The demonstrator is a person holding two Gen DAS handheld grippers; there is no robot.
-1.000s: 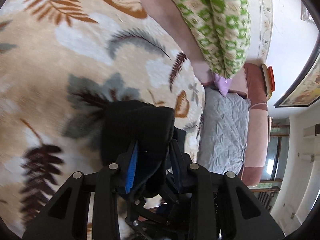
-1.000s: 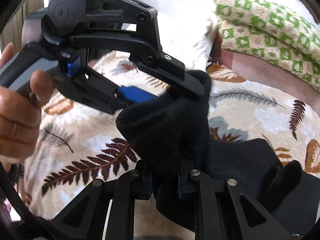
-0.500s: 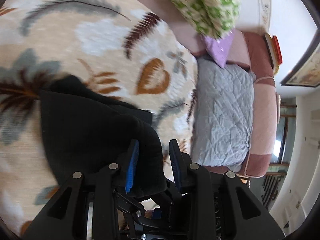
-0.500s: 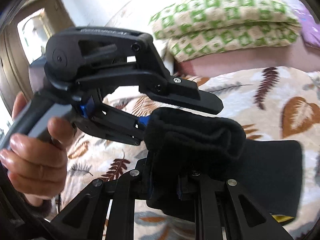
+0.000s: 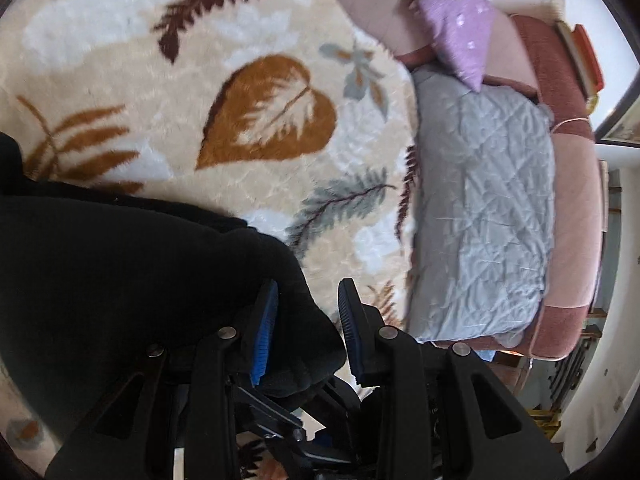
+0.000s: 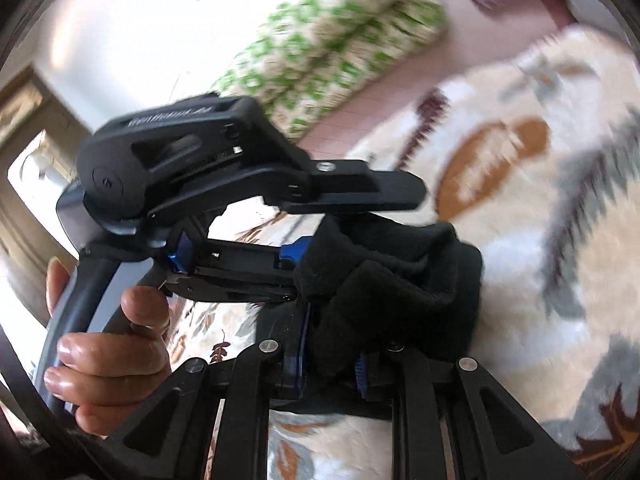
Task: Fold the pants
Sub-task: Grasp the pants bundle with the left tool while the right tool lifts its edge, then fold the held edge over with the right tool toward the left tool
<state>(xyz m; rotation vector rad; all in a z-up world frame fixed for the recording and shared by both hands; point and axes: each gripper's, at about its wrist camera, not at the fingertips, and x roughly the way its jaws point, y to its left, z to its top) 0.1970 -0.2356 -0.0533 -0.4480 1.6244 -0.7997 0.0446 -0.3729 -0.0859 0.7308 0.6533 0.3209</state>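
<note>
The black pants (image 5: pixel 120 272) lie on a cream leaf-print blanket (image 5: pixel 260 120), with one end lifted. My left gripper (image 5: pixel 308 320) is shut on a bunched edge of the pants; black cloth fills the gap between its blue pads. In the right wrist view the left gripper (image 6: pixel 360 220) comes in from the left, held by a hand, and clamps the same bundle of pants (image 6: pixel 392 280). My right gripper (image 6: pixel 332 364) is shut on the pants just below it. The two grippers are very close together.
A grey quilted pad (image 5: pixel 480 208) lies on a pink sofa (image 5: pixel 572 200) beyond the blanket's edge. A purple cushion (image 5: pixel 460 36) and a green patterned pillow (image 6: pixel 332 40) lie at the far side. A hand (image 6: pixel 108 360) holds the left gripper's handle.
Both grippers have carried the held end of the pants across the blanket toward the sofa side. More black cloth now lies spread at the left. Both grips are unchanged.
</note>
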